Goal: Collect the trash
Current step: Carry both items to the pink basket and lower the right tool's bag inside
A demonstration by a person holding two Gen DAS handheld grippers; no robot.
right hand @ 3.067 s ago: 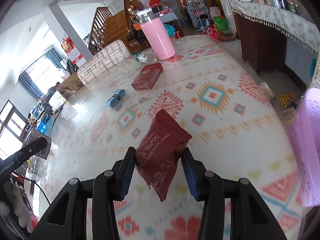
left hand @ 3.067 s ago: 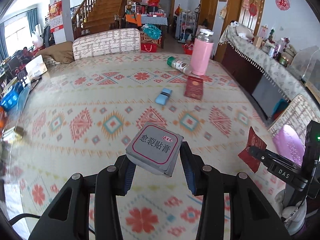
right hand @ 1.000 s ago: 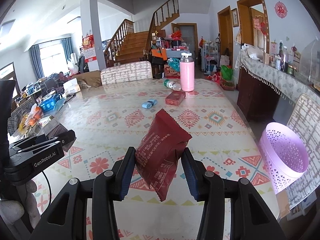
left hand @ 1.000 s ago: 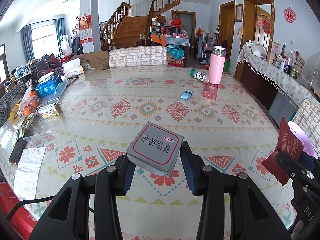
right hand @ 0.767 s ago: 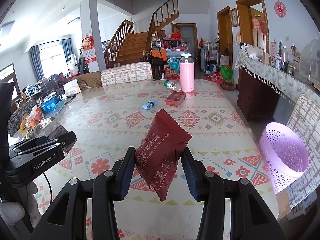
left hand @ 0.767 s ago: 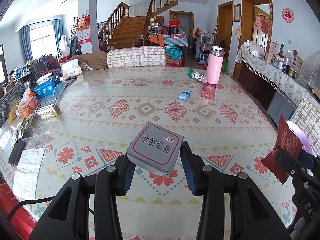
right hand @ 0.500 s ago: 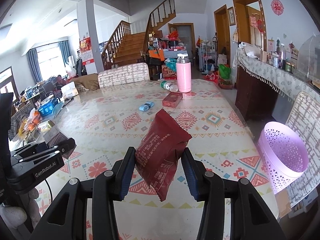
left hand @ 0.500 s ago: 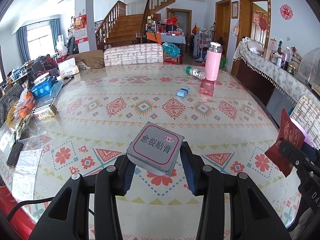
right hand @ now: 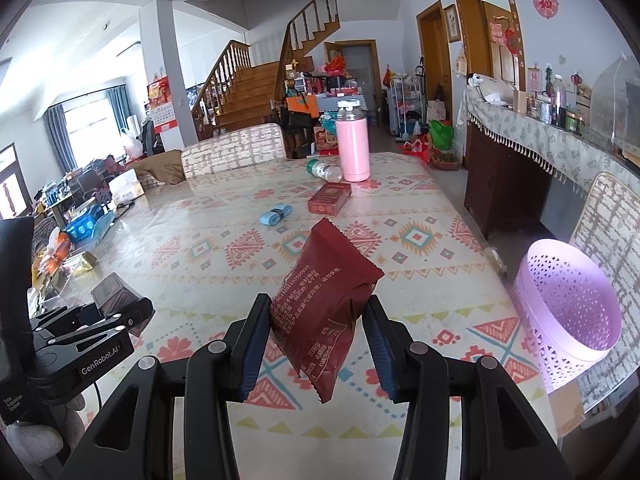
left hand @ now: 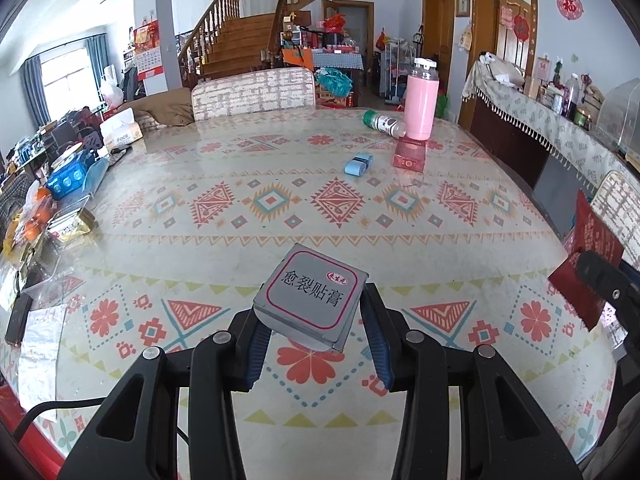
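Observation:
My left gripper (left hand: 314, 330) is shut on a small grey box (left hand: 312, 294) with a red border and black characters, held above the near part of the patterned table (left hand: 280, 200). My right gripper (right hand: 316, 334) is shut on a dark red snack packet (right hand: 326, 304), which also shows at the right edge of the left wrist view (left hand: 588, 248). A pink perforated basket (right hand: 568, 308) stands off the table's right edge, to the right of the right gripper. The left gripper (right hand: 116, 312) with its box appears at the left of the right wrist view.
Far across the table stand a pink bottle (left hand: 420, 100), a lying clear bottle (left hand: 384, 123), a red carton (left hand: 410, 154) and a blue roll (left hand: 358, 163). Packets, boxes and a tissue box (left hand: 120, 132) crowd the left edge. A chair (right hand: 608, 216) and a sideboard (right hand: 540, 156) line the right.
Both grippers have drifted a little closer over the table, so the far objects look slightly larger. Each keeps its hold on its item.

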